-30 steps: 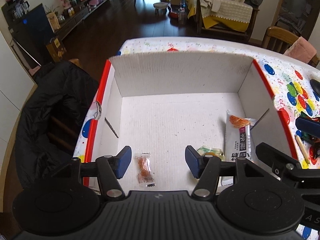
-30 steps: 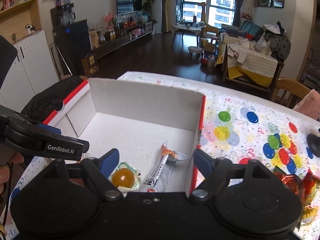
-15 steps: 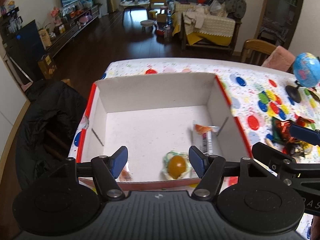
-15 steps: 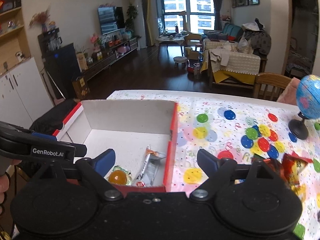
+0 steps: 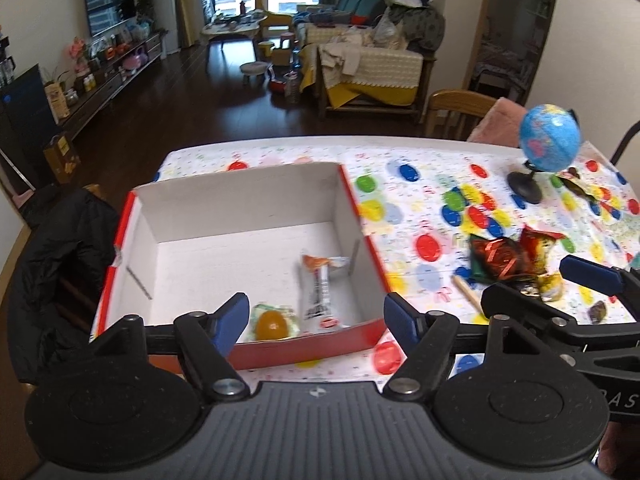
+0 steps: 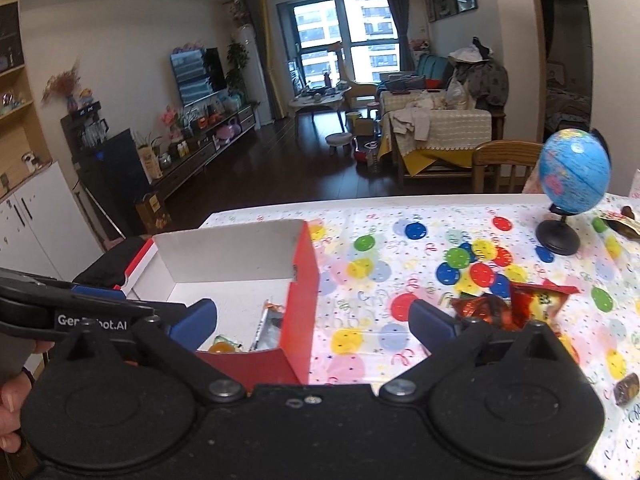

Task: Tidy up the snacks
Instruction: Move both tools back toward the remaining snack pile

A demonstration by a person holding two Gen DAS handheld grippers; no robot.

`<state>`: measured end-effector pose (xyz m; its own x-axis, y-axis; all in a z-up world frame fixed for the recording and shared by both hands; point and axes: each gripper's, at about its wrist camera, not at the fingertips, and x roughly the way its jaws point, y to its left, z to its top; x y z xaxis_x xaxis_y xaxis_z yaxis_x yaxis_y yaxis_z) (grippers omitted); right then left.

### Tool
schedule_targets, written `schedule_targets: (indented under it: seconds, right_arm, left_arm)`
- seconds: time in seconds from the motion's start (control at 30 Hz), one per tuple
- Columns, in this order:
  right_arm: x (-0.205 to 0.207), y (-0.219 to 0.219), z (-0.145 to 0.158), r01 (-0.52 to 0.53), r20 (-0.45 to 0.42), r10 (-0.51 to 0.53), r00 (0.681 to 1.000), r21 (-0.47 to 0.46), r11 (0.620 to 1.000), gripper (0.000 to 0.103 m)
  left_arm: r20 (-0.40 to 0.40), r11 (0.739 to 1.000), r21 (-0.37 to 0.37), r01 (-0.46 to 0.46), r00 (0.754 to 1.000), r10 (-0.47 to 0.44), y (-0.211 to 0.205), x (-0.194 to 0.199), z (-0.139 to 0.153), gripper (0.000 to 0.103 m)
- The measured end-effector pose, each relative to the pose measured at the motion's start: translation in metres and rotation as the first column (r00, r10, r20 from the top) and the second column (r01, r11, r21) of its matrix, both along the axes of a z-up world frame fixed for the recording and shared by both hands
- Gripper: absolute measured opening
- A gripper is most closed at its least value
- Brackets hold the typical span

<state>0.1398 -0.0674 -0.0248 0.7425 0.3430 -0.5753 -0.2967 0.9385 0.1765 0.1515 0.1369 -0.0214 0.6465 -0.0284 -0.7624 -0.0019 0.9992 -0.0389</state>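
Note:
A red-sided cardboard box [image 5: 248,354] with a white inside sits on the table's left part; it also shows in the right wrist view [image 6: 304,280]. In it lie an orange jelly cup [image 5: 273,323] and a long white snack bar [image 5: 318,292]. Loose snack packets [image 5: 508,260] lie on the tablecloth right of the box, also in the right wrist view [image 6: 516,308]. My left gripper [image 5: 316,320] is open and empty above the box's near wall. My right gripper [image 6: 312,320] is open and empty over the box's right wall.
A blue globe [image 5: 549,142] on a black stand is at the table's back right. A wooden stick [image 5: 466,290] lies beside the packets. A small dark candy [image 6: 626,388] lies at the right. A black jacket [image 5: 52,264] hangs over a chair left of the table.
Both grippers have pulled back and risen away from the box, so more of the table shows. The jelly cup and bar stay in the box. Both grippers stay open.

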Motion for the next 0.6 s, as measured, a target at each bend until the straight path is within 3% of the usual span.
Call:
schedule_targets:
  seconds: [0.13, 0.6]
  right_arm:
    - [-0.008, -0.020, 0.002, 0.029, 0.011, -0.029, 1.000, 0.017, 0.999, 0.103]
    - [-0.037, -0.114, -0.015, 0.205, 0.046, -0.206, 0.977, 0.018, 0.979, 0.103]
  left_arm:
    - [0.017, 1.000, -0.009, 0.026, 1.000, -0.025, -0.018, -0.004, 0.002, 0.084]
    - [0.035, 0.987, -0.055, 0.153, 0.988, -0.151, -0.105, 0.001, -0.013, 0.086]
